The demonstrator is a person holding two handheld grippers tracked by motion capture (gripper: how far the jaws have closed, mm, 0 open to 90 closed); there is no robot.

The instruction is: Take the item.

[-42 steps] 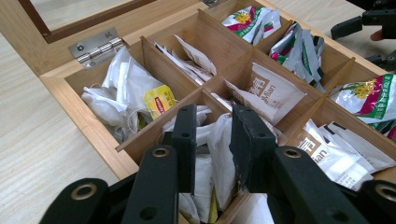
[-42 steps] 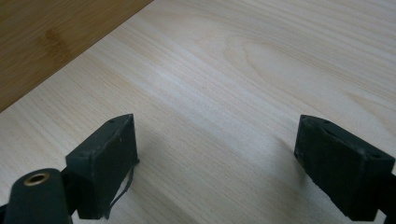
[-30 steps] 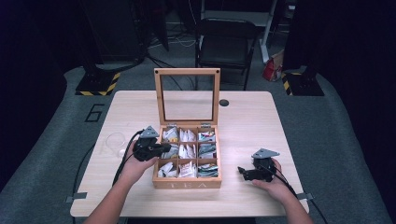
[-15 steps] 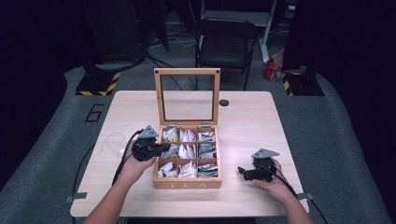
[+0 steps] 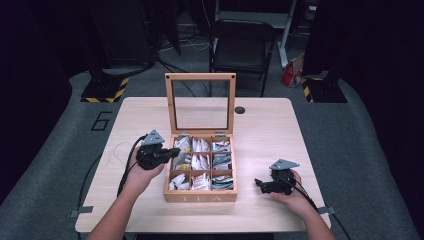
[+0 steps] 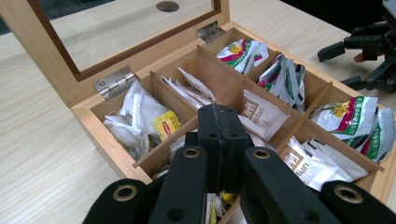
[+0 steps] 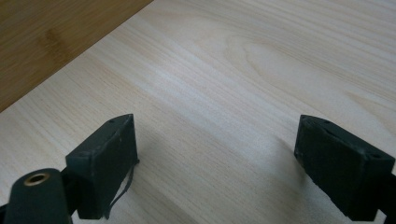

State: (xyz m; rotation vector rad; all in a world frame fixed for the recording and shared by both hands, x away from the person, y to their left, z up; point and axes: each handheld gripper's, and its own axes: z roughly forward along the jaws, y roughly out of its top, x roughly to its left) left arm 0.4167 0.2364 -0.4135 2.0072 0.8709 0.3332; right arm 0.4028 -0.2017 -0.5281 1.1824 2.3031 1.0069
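1. Left gripper (image 5: 167,156) at the tea box's (image 5: 200,196) left wall, about 9 o'clock of the box centre, tips over the left column of compartments; jaws pressed together in the left gripper view (image 6: 223,135), whether anything is pinched between them cannot be told.
2. Right gripper (image 5: 261,183) rests low on the table (image 5: 260,125) at about 3 to 4 o'clock of the box, near it but apart; jaws spread wide in the right gripper view (image 7: 217,163), bare wood between them; tips point toward 9 o'clock, at the box's right side.
3. Tea box sits at table centre, slightly toward the person's edge; roughly square, front face lettered TEA facing 6 o'clock; nine compartments in three rows of three.
4. Lid (image 5: 200,102) stands open and upright on the 12 o'clock edge, hinged there, glass pane in a wooden frame; two metal hinges (image 6: 112,81) seen in the left gripper view.
5. Compartments hold tea sachets (image 6: 259,116); white bags with a yellow tag (image 6: 166,125) in the one just beyond the left jaws; green and red printed packets (image 6: 348,114) on the far side.
6. Small dark round hole (image 5: 240,110) in the table at about 1 o'clock of the box, beside the lid.
7. Folding chair (image 5: 240,47) beyond the table at 12 o'clock.
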